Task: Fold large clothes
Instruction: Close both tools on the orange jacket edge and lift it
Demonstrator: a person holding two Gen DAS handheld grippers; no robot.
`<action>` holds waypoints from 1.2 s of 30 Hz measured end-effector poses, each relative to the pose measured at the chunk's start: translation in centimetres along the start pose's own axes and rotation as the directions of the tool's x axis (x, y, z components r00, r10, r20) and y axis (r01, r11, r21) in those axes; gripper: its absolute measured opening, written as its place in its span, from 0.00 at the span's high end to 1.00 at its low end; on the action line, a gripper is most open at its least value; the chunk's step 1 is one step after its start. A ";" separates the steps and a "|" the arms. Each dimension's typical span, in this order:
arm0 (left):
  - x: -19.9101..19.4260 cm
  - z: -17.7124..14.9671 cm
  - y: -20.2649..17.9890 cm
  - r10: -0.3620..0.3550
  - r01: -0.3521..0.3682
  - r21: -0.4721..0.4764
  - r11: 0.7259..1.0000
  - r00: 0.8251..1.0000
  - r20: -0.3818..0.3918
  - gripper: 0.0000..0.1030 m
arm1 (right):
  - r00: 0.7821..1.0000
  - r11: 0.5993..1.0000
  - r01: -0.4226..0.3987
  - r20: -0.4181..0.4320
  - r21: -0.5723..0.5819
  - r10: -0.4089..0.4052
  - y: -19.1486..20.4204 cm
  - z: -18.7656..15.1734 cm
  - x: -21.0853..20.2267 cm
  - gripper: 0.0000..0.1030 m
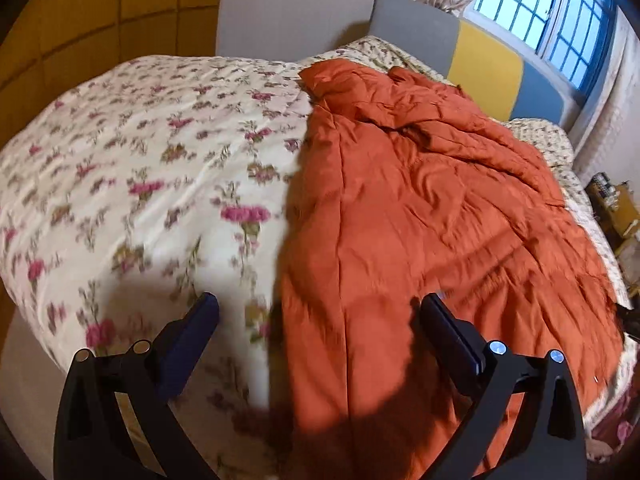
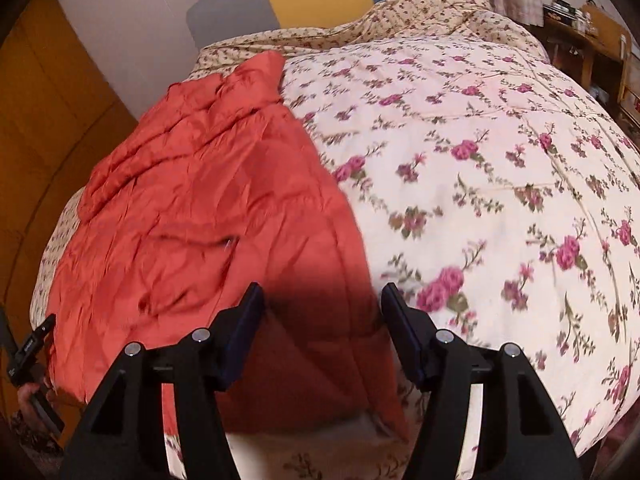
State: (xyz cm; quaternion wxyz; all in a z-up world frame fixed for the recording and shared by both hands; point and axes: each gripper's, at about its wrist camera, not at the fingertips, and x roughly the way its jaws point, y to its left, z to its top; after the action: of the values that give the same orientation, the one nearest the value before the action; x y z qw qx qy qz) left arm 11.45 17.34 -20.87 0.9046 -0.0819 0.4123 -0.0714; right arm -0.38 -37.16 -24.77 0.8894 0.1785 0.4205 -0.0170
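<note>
The orange quilt [image 1: 420, 208] is spread on the flowered bed [image 1: 140, 160]; both the left gripper [image 1: 320, 320] and right gripper [image 2: 322, 308] are held wide, empty; an edge must be grasped next, it is judged

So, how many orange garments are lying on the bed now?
1. The orange garment lies spread on the floral bedcover, from the near edge toward the headboard. Both grippers hover open above it. Other clothes may be out of view.

One orange quilted garment [image 1: 420, 208], one floral bedspread [image 1: 140, 168], one headboard [image 1: 480, 60], one window [image 1: 552, 12]
</note>
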 end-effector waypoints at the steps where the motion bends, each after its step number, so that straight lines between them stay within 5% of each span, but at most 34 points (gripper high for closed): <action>1: -0.2 -0.3 -0.1 -0.009 0.009 0.009 1.000 1.000 0.003 0.03 | 1.000 1.000 -0.002 0.001 -0.002 0.002 0.1 -0.1 0.1 0.40; 2: -0.3 -0.6 -0.2 -0.018 0.018 0.021 1.000 1.000 0.001 0.03 | 1.000 1.000 -0.006 0.004 0.002 0.006 0.1 -0.3 0.2 0.42; 6: -0.5 -2.0 -1.6 -0.047 0.047 0.081 0.996 0.999 -0.008 0.06 | 0.997 0.997 -0.072 0.008 0.023 0.072 0.5 -0.7 0.5 0.71; 7: -0.7 -2.1 -1.7 -0.057 0.057 0.088 0.995 0.998 -0.006 0.17 | 0.996 0.996 -0.088 0.012 0.014 0.088 0.8 -0.7 0.4 0.79; 11: -1.5 -1.9 -2.5 -0.157 0.161 0.089 0.983 0.986 -0.053 0.70 | 0.990 0.991 -0.136 0.038 -0.013 0.136 1.2 -0.8 -1.0 0.87; 14: -2.6 -1.8 -2.6 -0.156 0.159 0.094 0.983 0.987 -0.034 0.82 | 0.980 0.981 -0.193 0.059 0.012 0.192 0.7 -0.8 -2.1 0.89; 27: -9.9 -2.2 -1.9 -0.252 0.248 0.070 0.966 0.967 0.050 0.86 | 0.946 0.949 -0.313 0.070 -0.042 0.316 1.9 -3.4 -8.0 0.90; 32: -10.2 -0.2 -1.5 -0.340 0.341 -0.003 0.940 0.936 0.092 0.86 | 0.919 0.926 -0.377 0.118 -0.009 0.376 2.5 -0.7 -7.9 0.90; 36: -9.8 2.3 -2.4 -0.348 0.350 0.011 0.937 0.928 0.130 0.86 | 0.903 0.917 -0.399 0.162 -0.022 0.397 3.7 2.7 -7.3 0.90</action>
State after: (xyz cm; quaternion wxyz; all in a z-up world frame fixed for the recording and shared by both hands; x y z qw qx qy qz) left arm 6.67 17.16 -11.67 0.9019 -0.1638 0.3316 -0.2229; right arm -2.42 -35.44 -16.63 0.9045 0.2636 0.3011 0.1479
